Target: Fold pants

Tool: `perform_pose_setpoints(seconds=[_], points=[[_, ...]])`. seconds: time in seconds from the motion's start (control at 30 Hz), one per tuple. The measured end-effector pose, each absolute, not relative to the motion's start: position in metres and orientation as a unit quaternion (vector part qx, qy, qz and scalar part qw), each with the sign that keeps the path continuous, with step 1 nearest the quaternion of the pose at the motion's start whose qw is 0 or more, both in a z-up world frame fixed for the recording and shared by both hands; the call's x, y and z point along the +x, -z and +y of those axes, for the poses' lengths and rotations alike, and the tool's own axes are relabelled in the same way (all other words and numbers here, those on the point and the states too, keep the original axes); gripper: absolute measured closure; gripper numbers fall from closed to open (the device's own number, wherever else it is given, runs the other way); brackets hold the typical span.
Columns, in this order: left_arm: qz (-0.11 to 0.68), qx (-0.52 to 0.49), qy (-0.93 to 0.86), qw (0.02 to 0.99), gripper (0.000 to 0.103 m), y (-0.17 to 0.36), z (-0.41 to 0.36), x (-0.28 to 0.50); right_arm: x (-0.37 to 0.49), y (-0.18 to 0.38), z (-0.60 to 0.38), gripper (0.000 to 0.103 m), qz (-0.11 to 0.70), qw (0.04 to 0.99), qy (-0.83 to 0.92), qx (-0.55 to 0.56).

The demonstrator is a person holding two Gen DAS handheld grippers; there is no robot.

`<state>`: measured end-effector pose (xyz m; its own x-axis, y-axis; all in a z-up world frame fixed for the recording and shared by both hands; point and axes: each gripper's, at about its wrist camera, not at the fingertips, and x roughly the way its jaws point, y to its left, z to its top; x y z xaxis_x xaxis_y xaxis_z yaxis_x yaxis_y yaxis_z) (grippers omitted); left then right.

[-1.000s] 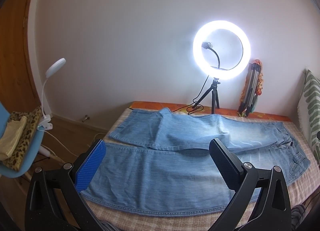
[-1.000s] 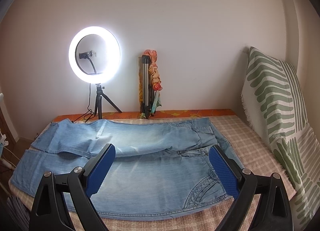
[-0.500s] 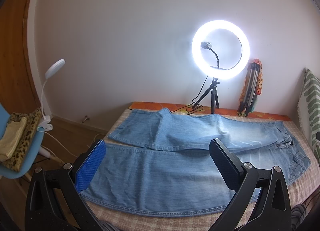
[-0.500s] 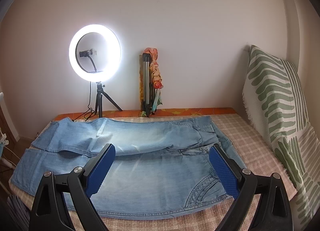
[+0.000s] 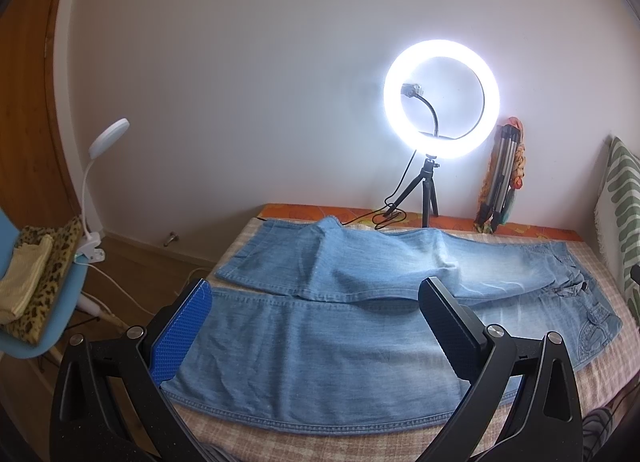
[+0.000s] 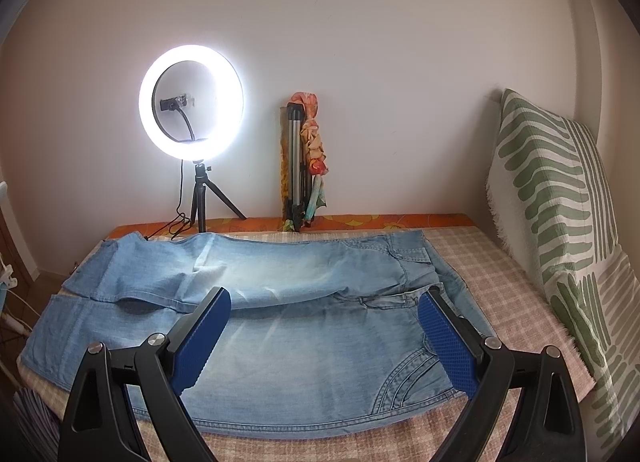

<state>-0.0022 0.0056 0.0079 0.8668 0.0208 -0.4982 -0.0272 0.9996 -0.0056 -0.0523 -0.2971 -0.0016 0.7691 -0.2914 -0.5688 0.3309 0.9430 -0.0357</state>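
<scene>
Light blue jeans (image 5: 320, 346) (image 6: 304, 342) lie spread flat across a checked bed cover, legs to the left and waist with pockets to the right. The far leg is wrinkled and overlaps the near one. My left gripper (image 5: 316, 310) hovers open above the near leg's hem end, nothing between its blue-padded fingers. Held over the seat and back pocket, my right gripper (image 6: 324, 322) is open and empty too.
A lit ring light on a small tripod (image 5: 440, 109) (image 6: 192, 101) and a folded tripod with a scarf (image 6: 304, 157) stand at the wall behind the bed. A green-patterned pillow (image 6: 560, 197) leans at the right. A blue chair with clothes (image 5: 32, 294) and a clip lamp stand left.
Both views shift only slightly; the grippers stay open above the jeans, which have not moved.
</scene>
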Motion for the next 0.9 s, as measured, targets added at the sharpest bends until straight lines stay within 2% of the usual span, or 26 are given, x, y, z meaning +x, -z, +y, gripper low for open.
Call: perform_pose_setpoints(seconds=[0.77, 0.9], points=[[0.252, -0.006, -0.016, 0.968, 0.0, -0.0044, 0.008, -0.0007, -0.0498, 0.0022, -0.2941, 0.008, 0.303, 0.939, 0.161, 0.016], [0.248, -0.001, -0.015, 0.969, 0.0, -0.004, 0.0092, -0.0001, -0.0432, 0.0026, -0.2896, 0.016, 0.305, 0.942, 0.142, 0.007]])
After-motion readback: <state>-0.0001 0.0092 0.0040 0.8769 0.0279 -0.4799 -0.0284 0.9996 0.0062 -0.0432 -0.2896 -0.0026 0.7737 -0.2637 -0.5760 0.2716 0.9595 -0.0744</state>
